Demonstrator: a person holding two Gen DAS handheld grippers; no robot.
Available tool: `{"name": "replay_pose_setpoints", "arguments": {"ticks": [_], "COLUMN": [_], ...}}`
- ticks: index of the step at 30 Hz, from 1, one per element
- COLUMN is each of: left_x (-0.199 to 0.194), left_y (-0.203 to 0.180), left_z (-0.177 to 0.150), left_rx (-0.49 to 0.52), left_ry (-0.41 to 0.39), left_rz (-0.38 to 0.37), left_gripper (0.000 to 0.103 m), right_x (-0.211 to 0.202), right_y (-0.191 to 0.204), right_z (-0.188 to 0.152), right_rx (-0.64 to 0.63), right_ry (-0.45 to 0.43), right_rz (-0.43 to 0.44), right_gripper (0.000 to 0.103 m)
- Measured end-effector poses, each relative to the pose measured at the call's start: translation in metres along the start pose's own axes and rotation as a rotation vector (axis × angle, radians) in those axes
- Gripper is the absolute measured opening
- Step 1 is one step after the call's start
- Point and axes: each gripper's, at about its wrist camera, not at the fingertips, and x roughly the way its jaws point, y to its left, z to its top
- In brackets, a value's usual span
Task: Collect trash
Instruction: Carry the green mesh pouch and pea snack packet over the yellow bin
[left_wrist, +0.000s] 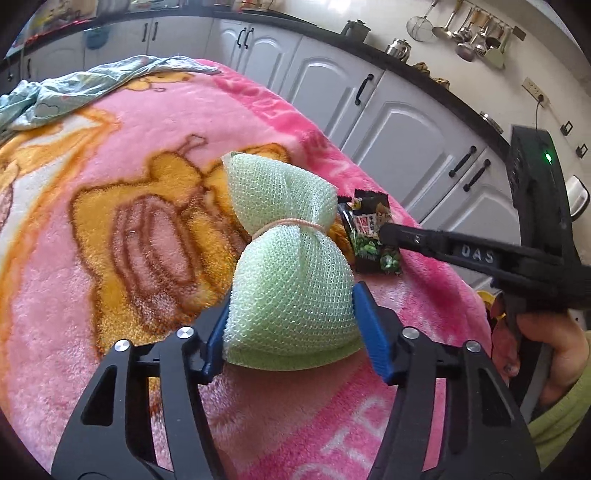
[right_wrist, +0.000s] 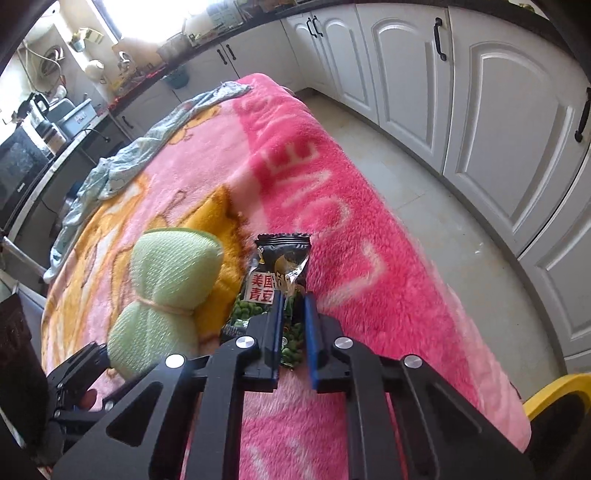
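On pink blanket (right_wrist: 332, 206), snack packet (right_wrist: 280, 266) pinched in right gripper (right_wrist: 293, 328), beside sponge (right_wrist: 166, 291)

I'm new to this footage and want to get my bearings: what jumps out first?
The fluffy pink cartoon-print blanket covers nearly everything. On it, the left hand-held gripper clamps a pale green mesh scrubber pouch cinched with a rubber band. Just to its right, the right hand-held gripper closes on a black green-pea snack packet.
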Motion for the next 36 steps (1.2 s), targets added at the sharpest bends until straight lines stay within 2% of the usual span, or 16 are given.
{"name": "replay_pose_setpoints", "arguments": {"ticks": [2,10,17,26,36], "left_x": [-0.004,-0.013,-0.024,-0.041,-0.059], "left_y": [-0.003,-0.021,-0.058,-0.117,-0.175], "left_z": [0.000,-0.006,-0.010,-0.018,-0.028], "left_rx": [0.006,0.019,0.082,0.190,0.294], "left_ry": [-0.010,-0.005,-0.002,-0.015,-0.041], "left_rz": [-0.013,-0.087,-0.146,-0.228,-0.302], "left_gripper": [0.041,0.026,0.025,0.025,0.025], "right_x": [-0.011,-0.070,-0.132,-0.204,-0.264], "right_y": [-0.002,-0.019,-0.043,-0.073,-0.091], "right_z": [-0.008,-0.038,-0.069,-0.115,-0.146], "right_rx": [0.009,0.043,0.083,0.121,0.156], "right_ry": [-0.015,-0.104,-0.194,-0.290,-0.396], "right_rz": [0.004,-0.003,-0.026,-0.105,-0.157], "right_gripper": [0.010,0.009,0.009,0.009,0.009]}}
